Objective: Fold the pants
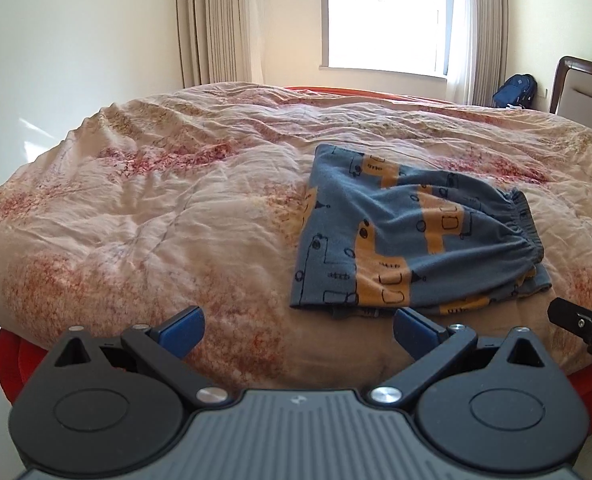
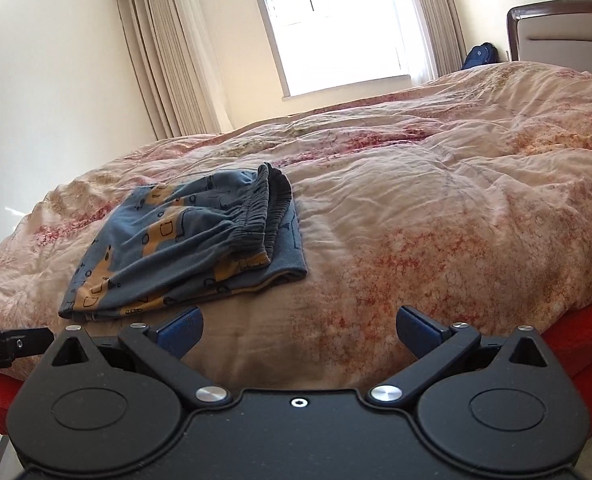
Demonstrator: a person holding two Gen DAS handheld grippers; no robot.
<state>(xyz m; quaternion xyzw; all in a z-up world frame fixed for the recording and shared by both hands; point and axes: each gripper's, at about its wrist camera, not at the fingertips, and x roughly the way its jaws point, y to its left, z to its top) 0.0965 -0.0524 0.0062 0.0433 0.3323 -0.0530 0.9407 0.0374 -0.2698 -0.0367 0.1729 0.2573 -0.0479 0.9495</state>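
I can read only the letters "LAI" on the left gripper (image 2: 12,346) at the right wrist view's left edge; the word is cut off there.

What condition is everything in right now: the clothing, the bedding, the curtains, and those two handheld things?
Blue cotton pants with orange print: folded, lying flat.
Pink floral quilt: spread, wrinkled.
Beige curtains: drawn aside.
Left tool: open, empty.
Right tool: open, empty.

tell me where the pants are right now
The folded blue pants lie on the floral quilt near the bed's front edge, right of centre in the left wrist view, just ahead of both open grippers, touching neither.
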